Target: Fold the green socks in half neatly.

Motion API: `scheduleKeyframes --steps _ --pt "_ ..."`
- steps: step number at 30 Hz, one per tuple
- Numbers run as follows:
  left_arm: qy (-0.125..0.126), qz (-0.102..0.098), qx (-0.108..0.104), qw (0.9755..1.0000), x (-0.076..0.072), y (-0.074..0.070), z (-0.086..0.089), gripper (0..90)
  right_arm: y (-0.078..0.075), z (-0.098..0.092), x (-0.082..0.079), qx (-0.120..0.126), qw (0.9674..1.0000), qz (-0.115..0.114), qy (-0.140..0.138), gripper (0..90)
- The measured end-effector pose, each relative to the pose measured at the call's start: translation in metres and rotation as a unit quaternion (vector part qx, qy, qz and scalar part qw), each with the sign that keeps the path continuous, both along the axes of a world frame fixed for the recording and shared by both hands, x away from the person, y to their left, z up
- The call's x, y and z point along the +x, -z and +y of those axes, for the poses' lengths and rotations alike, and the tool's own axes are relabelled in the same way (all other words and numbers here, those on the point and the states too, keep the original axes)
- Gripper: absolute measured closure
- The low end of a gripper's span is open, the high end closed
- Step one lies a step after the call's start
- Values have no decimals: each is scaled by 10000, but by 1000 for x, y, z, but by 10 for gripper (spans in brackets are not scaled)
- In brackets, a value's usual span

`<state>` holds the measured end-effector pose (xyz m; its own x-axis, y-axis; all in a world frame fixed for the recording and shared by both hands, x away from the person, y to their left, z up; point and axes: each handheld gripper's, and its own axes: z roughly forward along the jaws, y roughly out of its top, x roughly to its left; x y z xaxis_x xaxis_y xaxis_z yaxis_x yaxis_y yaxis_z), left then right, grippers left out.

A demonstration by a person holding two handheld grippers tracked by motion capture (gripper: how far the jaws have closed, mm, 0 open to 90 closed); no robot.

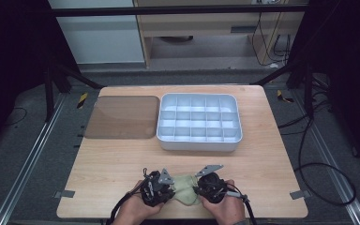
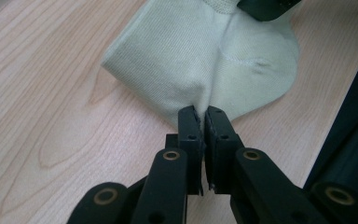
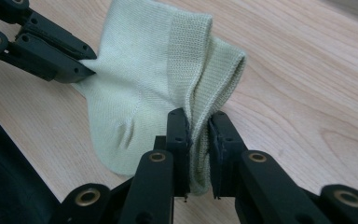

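Pale green sock [image 2: 191,51], black tongs [image 2: 202,122], light woodgrain table [image 1: 122,159], seemingly white tray [image 1: 199,140]

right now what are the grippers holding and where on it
Both hold the sock: the left gripper pinches its toe end, the right gripper clamps the ribbed cuff.

Light wooden table [image 1: 122,159] before you. On it: pale green sock [image 1: 183,187] at near edge, white compartment tray [image 1: 199,123] toward far right, brown translucent lid [image 1: 123,117] flat just left of tray.
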<state>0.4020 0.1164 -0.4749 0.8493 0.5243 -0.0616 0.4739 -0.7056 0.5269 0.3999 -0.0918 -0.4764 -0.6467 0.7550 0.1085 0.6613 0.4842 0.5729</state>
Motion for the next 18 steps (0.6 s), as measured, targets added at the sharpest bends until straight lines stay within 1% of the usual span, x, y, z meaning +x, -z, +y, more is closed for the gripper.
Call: scheduleKeyframes --steps 7,9,12,13,15,16,17,18 --pt "-6 12 40 10000 -5 0 0 849 2 3 1 44 10000 2 -44 788" --pt "-23 17 47 10000 -6 0 1 848 2 5 1 7 10000 -8 -85 786" --pt "-107 -56 25 9999 -5 0 2 832 2 6 3 -5 9999 -46 -105 764" --pt "-139 -72 -19 9999 -5 0 3 811 2 6 3 -11 9999 -84 -111 743" --pt "-190 -114 -42 9997 -6 -1 4 749 1 6 2 1 9999 -141 -60 680" --pt "-220 -135 -60 9996 -6 -2 5 710 0 5 1 49 9998 -185 -46 644" --pt "-234 -184 -85 9995 -7 -4 6 687 -1 5 -1 65 9998 -180 -3 605" --pt "-287 -236 -121 9992 -7 -6 8 662 -3 3 -2 83 9997 -225 10 576"
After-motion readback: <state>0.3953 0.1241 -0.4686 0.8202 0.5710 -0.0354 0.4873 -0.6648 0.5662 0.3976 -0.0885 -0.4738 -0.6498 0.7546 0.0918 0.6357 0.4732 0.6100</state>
